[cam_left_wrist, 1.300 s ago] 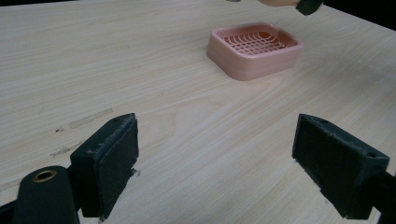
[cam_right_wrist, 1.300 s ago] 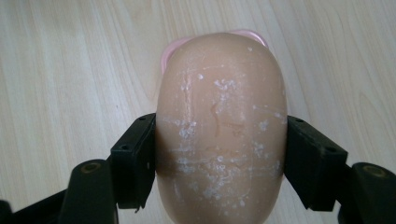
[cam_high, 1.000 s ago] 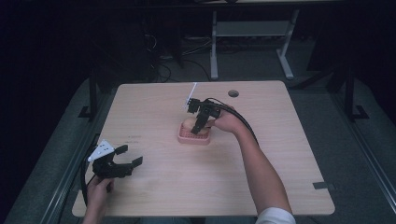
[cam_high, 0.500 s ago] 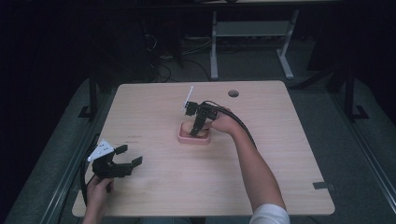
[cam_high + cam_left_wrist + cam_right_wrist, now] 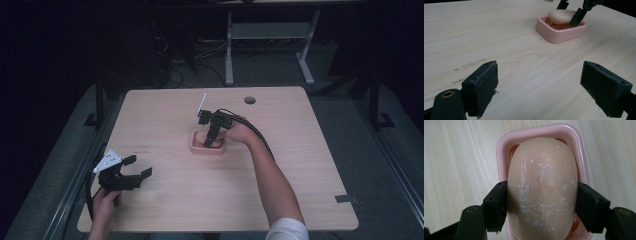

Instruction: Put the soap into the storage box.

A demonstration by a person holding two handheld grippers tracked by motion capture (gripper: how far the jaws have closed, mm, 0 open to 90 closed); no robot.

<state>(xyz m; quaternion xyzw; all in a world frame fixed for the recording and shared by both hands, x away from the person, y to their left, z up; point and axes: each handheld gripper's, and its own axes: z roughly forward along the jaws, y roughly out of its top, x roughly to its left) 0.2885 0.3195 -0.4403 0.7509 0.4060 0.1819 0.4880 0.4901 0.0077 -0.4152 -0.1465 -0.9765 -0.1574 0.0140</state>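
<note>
A beige soap bar lies in a pink soap dish near the middle of the table. My right gripper points down over it, and both pads press on the bar's sides. In the high view the right gripper stands in the dish. The left gripper view shows the soap and the dish farther off, with one black finger beside the bar. My left gripper rests near the table's front left, jaws wide apart with nothing between them.
The light wooden table has a round cable hole at its far edge. A black cable trails from the right gripper along the forearm. Beyond the table stand a white desk frame and loose cables on a dark floor.
The right gripper has shifted slightly left and down over the dish. The left gripper has not moved.
</note>
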